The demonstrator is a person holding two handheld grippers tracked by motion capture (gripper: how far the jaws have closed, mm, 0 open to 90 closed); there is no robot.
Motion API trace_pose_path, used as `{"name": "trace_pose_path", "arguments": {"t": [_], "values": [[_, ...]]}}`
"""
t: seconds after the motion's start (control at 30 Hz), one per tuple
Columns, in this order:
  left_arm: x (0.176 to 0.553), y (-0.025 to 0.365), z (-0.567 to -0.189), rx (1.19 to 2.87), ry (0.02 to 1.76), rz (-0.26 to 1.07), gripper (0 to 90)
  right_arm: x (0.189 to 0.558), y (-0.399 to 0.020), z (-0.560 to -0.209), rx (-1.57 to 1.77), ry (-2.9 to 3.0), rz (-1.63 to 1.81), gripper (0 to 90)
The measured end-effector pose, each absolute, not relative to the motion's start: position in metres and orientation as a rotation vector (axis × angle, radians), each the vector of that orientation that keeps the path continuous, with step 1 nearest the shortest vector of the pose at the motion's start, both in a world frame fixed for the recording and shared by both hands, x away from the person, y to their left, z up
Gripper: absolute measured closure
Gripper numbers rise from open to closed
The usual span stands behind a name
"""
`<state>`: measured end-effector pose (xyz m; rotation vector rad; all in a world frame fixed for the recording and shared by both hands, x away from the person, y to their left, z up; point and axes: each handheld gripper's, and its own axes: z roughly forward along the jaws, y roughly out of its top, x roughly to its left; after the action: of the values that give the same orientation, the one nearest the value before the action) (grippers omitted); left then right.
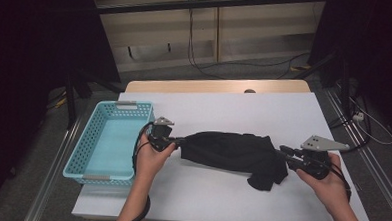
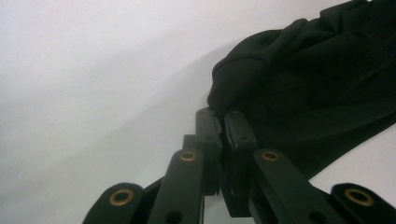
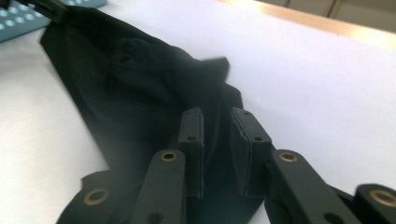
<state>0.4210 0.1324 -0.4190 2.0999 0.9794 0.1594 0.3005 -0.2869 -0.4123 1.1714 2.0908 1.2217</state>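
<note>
A black cloth [image 1: 227,149] lies bunched across the middle of the white table [image 1: 234,107]. My left gripper [image 1: 179,141] is at the cloth's left end, shut on a fold of it. In the left gripper view the two jaws [image 2: 223,116] meet on the edge of the dark fabric [image 2: 317,84]. My right gripper [image 1: 283,150] is at the cloth's right end. In the right gripper view its jaws [image 3: 219,116] stand a little apart over the cloth [image 3: 140,93], and the pads are not pressing on it.
A light blue perforated basket [image 1: 77,155] stands at the table's left edge, just left of my left hand; its corner [image 3: 18,18] shows past the cloth in the right gripper view. Cables and dark stands sit on the floor beyond the table.
</note>
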Motion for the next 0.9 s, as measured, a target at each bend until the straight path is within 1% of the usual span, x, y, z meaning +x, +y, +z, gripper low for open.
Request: {"name": "trace_pose_path", "arguments": {"t": [0.07,0.13,0.23,0.3,0.37,0.43,0.5,0.57,0.67,0.8,0.9], "values": [[0.421,0.132,-0.419,2.106,0.973,0.159,86.2,0.298,-0.284,-0.410,1.152,2.112,1.223,79.9],[0.420,0.131,-0.418,2.097,0.978,0.160,86.2,0.296,-0.279,-0.409,1.126,2.140,1.228,82.0],[0.420,0.130,-0.417,2.099,0.972,0.156,86.2,0.294,-0.270,-0.408,1.066,2.179,1.200,83.5],[0.420,0.130,-0.417,2.101,0.970,0.160,86.2,0.294,-0.267,-0.411,1.048,2.209,1.197,82.4],[0.420,0.131,-0.417,2.104,0.972,0.160,86.2,0.296,-0.262,-0.419,1.020,2.257,1.166,76.2],[0.420,0.131,-0.417,2.105,0.972,0.155,86.2,0.299,-0.255,-0.431,0.986,2.306,1.110,63.2],[0.420,0.131,-0.418,2.095,0.981,0.160,86.2,0.301,-0.252,-0.439,0.976,2.336,1.078,54.3],[0.420,0.131,-0.419,2.094,0.983,0.159,86.1,0.304,-0.249,-0.445,0.981,2.343,1.054,48.4],[0.420,0.131,-0.419,2.101,0.981,0.152,86.0,0.307,-0.246,-0.448,0.969,2.340,1.016,43.3],[0.421,0.130,-0.422,2.108,0.982,0.154,85.6,0.312,-0.246,-0.453,0.973,2.333,0.980,41.1],[0.421,0.129,-0.425,2.113,0.988,0.154,85.3,0.316,-0.247,-0.456,0.975,2.333,0.972,37.6]]}}
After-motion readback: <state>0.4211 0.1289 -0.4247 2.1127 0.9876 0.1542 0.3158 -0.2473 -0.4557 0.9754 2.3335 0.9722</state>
